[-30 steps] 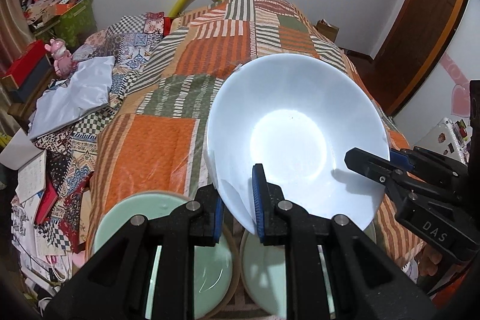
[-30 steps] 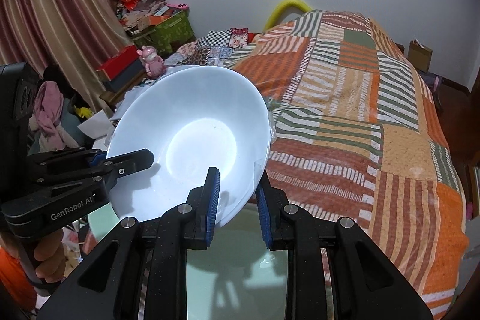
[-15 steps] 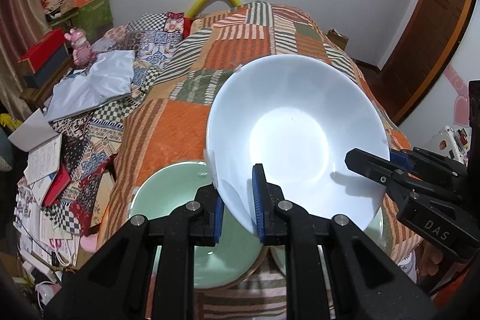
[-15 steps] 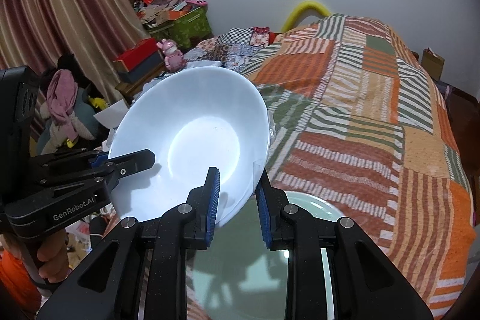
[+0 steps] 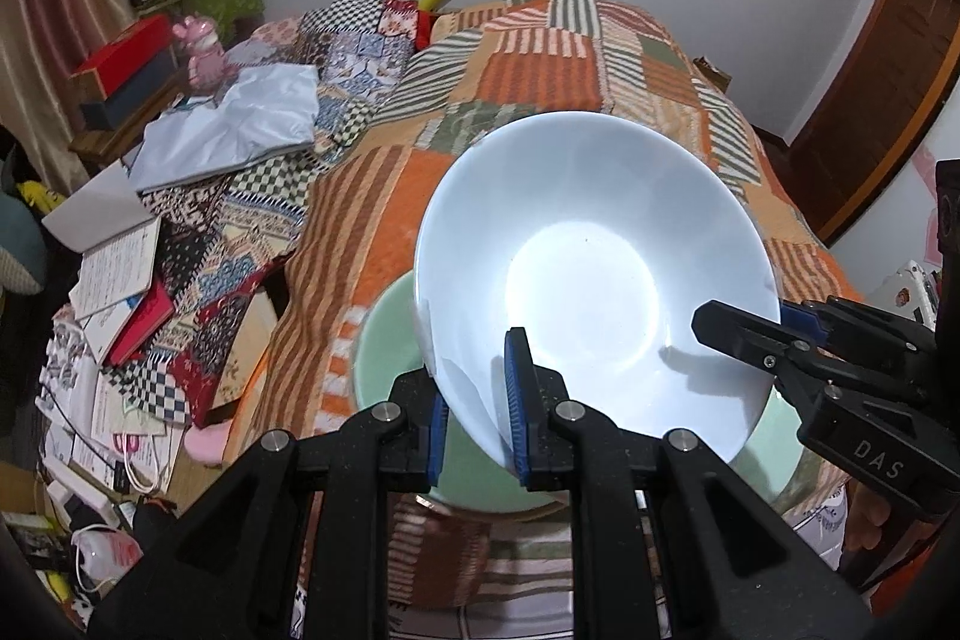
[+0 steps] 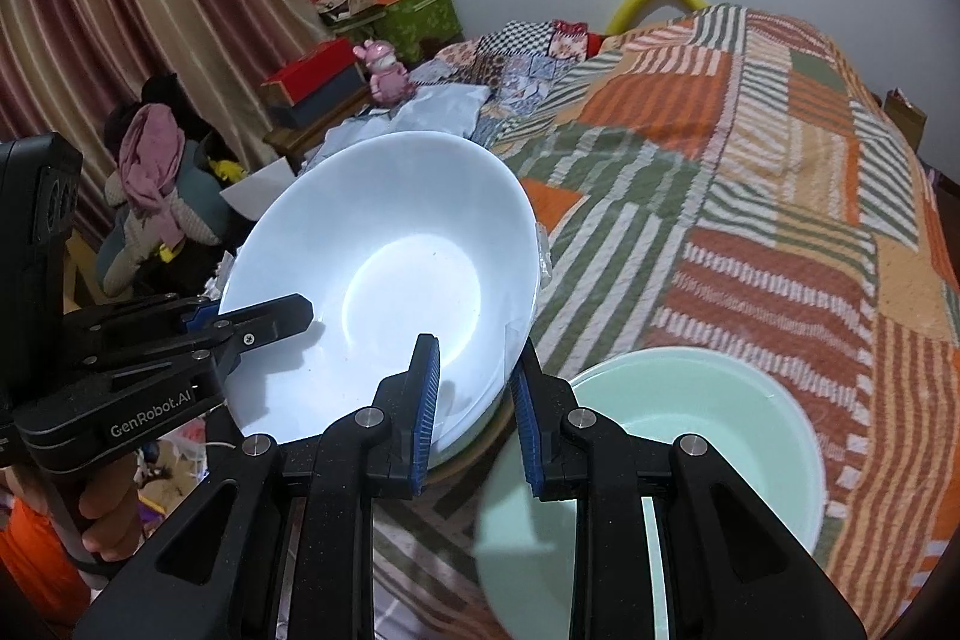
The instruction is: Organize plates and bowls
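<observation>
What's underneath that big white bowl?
Under the white bowl lies a pale green plate on the patchwork bedspread. The bowl hides most of that plate, so whether anything sits on it cannot be seen.

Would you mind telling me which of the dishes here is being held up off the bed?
The white bowl: both grippers' jaws clamp its rim, tilted in the air. The pale green dishes lie on the patchwork bedspread.
</observation>
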The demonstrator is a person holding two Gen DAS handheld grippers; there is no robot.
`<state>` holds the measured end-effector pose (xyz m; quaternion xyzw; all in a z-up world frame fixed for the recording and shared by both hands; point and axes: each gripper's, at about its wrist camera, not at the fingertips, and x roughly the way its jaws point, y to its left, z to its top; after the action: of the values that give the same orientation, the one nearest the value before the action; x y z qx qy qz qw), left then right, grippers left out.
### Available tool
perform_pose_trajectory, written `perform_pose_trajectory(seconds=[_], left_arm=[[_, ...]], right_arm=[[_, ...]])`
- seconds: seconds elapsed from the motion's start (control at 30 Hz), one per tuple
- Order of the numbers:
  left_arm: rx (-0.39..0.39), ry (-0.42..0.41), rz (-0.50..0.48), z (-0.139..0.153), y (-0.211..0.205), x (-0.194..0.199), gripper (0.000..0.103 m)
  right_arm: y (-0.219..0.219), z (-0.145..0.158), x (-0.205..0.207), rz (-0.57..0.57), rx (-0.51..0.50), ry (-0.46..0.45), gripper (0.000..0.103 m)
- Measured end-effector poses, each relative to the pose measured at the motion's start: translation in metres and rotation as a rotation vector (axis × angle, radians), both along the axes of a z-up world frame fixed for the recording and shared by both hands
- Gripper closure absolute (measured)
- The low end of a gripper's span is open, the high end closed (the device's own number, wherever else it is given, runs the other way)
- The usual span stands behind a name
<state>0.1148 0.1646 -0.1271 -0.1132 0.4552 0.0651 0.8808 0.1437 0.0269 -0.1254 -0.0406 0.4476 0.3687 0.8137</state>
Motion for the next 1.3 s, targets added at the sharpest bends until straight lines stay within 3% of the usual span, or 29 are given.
perform_pose_trajectory(seconds=[0.7,1.3], left_arm=[[-0.031,0.088,0.043,-0.046,0.022,-0.007,0.086],[-0.018,0.122,0.033,-0.056,0.021,0.002,0.086]], right_arm=[[0.023,-0.041,-0.003,0.039,-0.053,0.117,0.081],[0.020,-0.040,-0.001,0.042,-0.080,0.082,0.079]])
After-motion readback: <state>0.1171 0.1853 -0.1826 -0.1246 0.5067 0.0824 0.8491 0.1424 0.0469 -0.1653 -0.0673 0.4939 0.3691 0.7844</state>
